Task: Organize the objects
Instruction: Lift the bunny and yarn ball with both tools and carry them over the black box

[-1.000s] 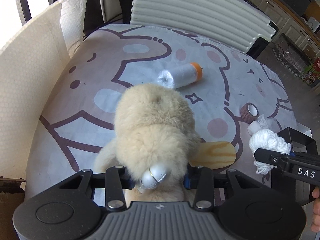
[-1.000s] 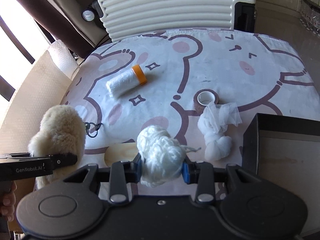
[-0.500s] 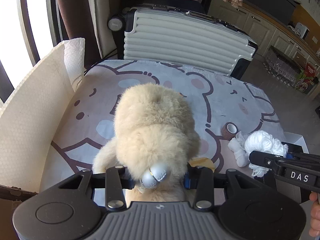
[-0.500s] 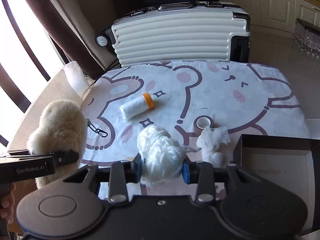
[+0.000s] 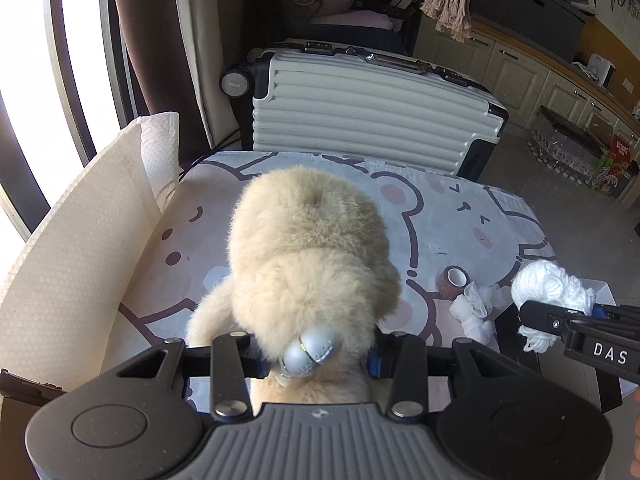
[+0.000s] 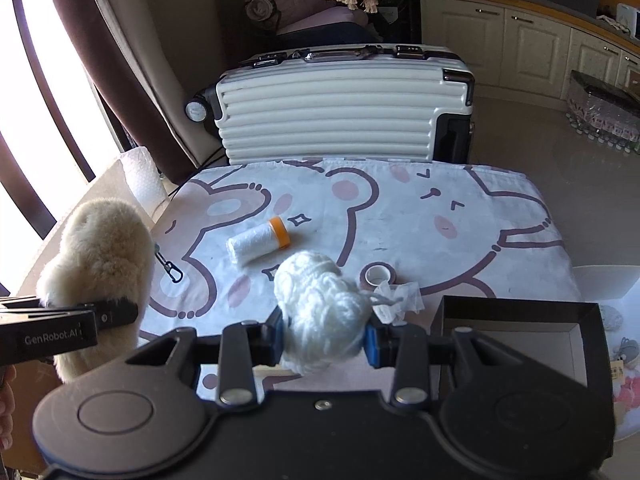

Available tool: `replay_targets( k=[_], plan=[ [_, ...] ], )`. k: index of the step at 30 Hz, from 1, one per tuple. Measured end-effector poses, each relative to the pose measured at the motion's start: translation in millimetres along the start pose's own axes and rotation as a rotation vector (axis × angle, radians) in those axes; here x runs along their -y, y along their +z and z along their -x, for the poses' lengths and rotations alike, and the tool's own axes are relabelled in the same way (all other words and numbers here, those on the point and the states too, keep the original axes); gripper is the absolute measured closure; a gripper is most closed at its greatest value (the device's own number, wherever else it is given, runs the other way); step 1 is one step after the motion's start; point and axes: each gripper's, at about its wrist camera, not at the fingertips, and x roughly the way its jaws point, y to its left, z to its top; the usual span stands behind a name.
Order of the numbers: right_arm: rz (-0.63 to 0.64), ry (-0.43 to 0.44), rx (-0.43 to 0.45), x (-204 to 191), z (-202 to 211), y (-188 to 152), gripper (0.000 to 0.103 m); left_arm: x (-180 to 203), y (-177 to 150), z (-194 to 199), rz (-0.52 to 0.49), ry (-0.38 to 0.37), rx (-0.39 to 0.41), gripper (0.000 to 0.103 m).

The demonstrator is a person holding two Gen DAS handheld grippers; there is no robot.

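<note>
Two hand-held grippers hang above a table draped in a bear-print cloth (image 6: 400, 216), each carrying a load. At far left, a white honeycomb-textured sheet (image 5: 72, 248) stands on edge beside the table, to the left of the left gripper (image 5: 316, 354). That gripper's jaws pinch a cream plush toy (image 5: 308, 256) at its base, the fluffy body rising ahead of the fingers and a silver-grey stitched ball (image 5: 310, 354) sitting between them. In the right wrist view a black snap clip (image 6: 170, 268) dangles off the toy on its right side, over the cloth.

On the cloth ahead of the right gripper (image 6: 324, 338) and slightly to its left lies a roll of white bags with an orange end (image 6: 258, 240), on its side. The right gripper's blue pads are closed on a ball of white yarn (image 6: 320, 312), which bulges forward past the fingertips and is clear of the table. Just ahead and to the right of that gripper a brown tape roll (image 6: 378, 274) lies flat, and a crumpled white mesh cloth (image 6: 400, 298) lies touching it on the near side. Further right, beside the right gripper, stands an open black box (image 6: 516, 308), partly hidden by the gripper body. Beyond the table's far edge a white ribbed suitcase (image 6: 340, 112) lies on its side.
</note>
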Motion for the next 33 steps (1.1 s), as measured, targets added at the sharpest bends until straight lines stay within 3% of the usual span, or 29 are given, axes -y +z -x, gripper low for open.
replay_targets(
  k=[20, 33],
  plan=[
    [0.012, -0.048, 0.03, 6.3, 16.2, -0.2, 0.065, 16.0, 1.1, 7.0, -0.033, 0.056, 0.016, 0.06],
    [-0.029, -0.142, 0.04, 58.4, 37.1, -8.6, 0.065, 76.2, 1.6, 3.1, -0.105, -0.016, 0.017, 0.06]
  ],
)
